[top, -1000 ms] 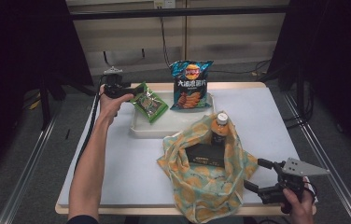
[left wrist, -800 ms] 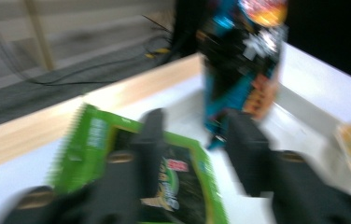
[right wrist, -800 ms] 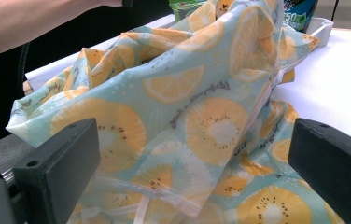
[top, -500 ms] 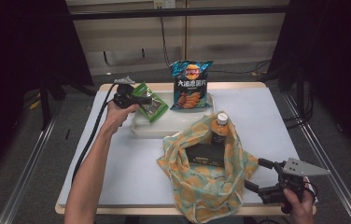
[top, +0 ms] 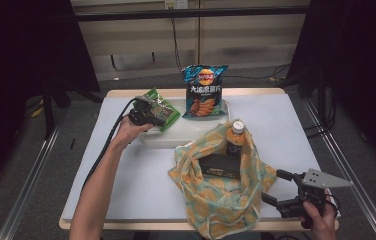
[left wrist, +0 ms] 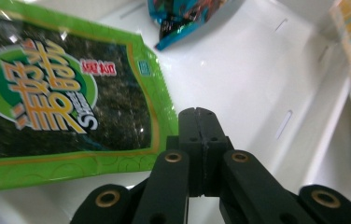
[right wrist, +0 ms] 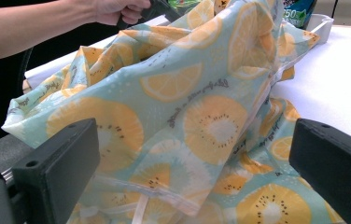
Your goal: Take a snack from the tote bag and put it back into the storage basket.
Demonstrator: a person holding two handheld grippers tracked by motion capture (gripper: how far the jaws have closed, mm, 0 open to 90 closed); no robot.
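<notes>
Green foil seaweed packet, unheld beside the clenched left hand-held gripper over the white plastic tray; right hand-held gripper released; a blind pinch risks missing it.

black hand-held gripper, grey plate; trailing cable

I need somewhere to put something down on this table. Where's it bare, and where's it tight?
Bare: the table's near-left stretch, between the forearm and the citrus-print bag, and the far-right corner beyond the bottle. Tight: the white tray holding the seaweed packet and chip bag.
</notes>
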